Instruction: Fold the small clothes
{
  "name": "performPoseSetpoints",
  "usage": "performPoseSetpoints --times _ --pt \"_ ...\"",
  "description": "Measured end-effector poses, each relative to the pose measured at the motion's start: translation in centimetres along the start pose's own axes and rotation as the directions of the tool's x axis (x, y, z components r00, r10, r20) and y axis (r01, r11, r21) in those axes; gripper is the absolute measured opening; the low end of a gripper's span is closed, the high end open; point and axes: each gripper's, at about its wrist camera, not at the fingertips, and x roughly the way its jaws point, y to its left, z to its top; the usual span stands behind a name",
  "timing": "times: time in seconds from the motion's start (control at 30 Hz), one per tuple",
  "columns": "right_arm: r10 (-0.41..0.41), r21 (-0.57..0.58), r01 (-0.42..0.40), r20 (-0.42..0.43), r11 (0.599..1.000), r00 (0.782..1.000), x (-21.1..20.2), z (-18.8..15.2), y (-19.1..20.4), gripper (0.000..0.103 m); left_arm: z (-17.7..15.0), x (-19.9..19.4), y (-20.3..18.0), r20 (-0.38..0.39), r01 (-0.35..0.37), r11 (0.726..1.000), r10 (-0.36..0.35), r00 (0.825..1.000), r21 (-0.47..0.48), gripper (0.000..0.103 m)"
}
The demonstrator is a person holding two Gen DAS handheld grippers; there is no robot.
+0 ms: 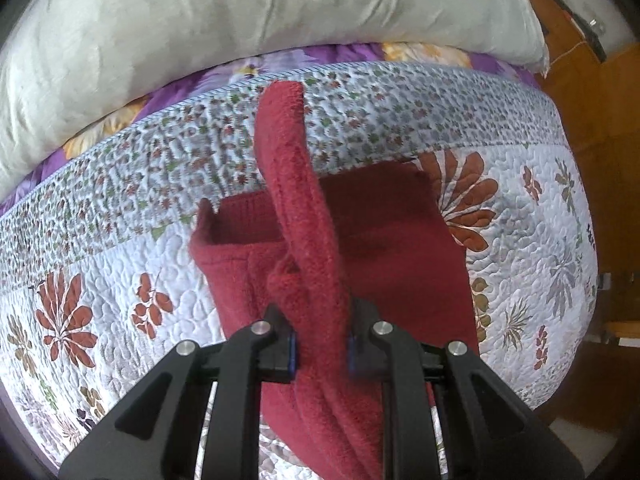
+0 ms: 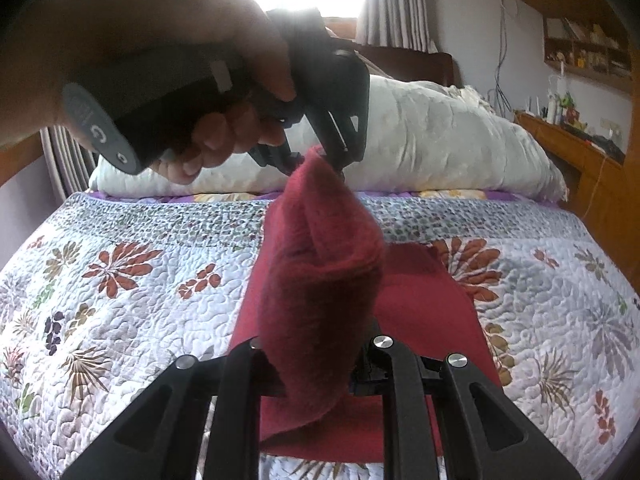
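A dark red fleece garment (image 1: 400,232) lies partly flat on the floral quilt (image 1: 100,280). One fold of it is lifted off the bed. My left gripper (image 1: 322,344) is shut on that fold, which runs up and away as a narrow strip. In the right wrist view my right gripper (image 2: 316,364) is shut on the near end of the same lifted fold of the garment (image 2: 320,272). A hand (image 2: 160,40) holds the left gripper (image 2: 320,160) above, pinching the fold's far top corner. The rest of the garment lies spread beneath.
A bulky white duvet (image 2: 432,140) lies across the back of the bed, over a purple flowered sheet (image 1: 240,68). A wooden ledge (image 2: 568,140) with small items runs along the right, with wall shelves above. Curtains and a bright window stand behind.
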Motion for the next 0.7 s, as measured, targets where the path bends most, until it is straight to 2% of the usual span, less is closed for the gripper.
performPoseSetpoints --times 0.7 --pt "0.012 0.118 -0.008 -0.032 0.993 0.999 0.8 -2.1 -5.4 0.017 1.2 5.3 -7.1 -0.053 -0.075 0.993 0.080 0.995 0.089 0.015"
